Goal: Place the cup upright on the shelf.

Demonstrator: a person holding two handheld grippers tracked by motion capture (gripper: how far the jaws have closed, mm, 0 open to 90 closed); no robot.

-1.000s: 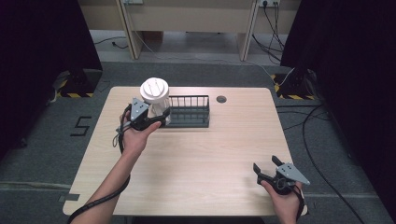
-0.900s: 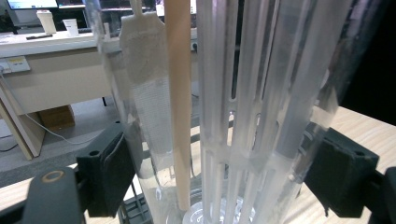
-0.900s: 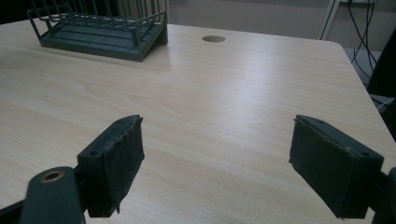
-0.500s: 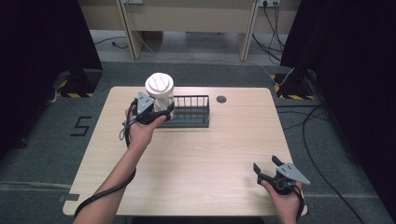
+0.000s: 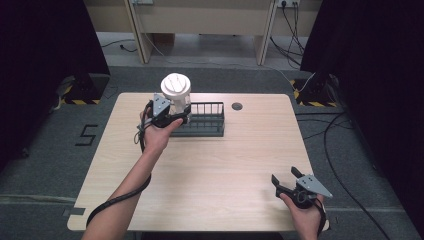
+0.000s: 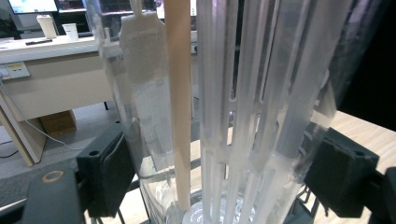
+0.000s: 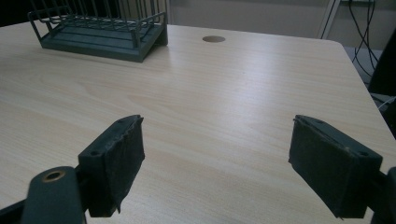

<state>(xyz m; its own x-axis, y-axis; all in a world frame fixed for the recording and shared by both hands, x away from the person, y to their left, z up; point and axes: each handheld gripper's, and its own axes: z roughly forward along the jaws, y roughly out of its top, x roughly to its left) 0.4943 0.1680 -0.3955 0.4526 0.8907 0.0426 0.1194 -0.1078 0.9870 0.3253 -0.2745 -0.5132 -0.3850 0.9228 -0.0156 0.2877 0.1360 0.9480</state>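
A clear ribbed plastic jar (image 5: 176, 92) with a white lid stands upright in my left gripper (image 5: 172, 117), which is shut on its lower body. It is held over the left end of a dark wire rack (image 5: 206, 125) at the back of the table. In the left gripper view the jar (image 6: 252, 93) sits between both black pads, with a beige stick (image 6: 180, 116) and a white mesh piece inside it. Whether the jar's base touches the rack is hidden. My right gripper (image 5: 284, 175) rests open near the front right corner, nothing between its pads (image 7: 116, 158).
The light wooden table (image 5: 210, 175) has a round cable hole (image 5: 237, 106) right of the rack. In the right gripper view the rack (image 7: 100, 35) and hole (image 7: 214, 38) lie far ahead. Cables run over the grey floor at the right.
My left gripper has carried the jar to the right and farther back, up to the rack's left end. The right gripper has stayed still.
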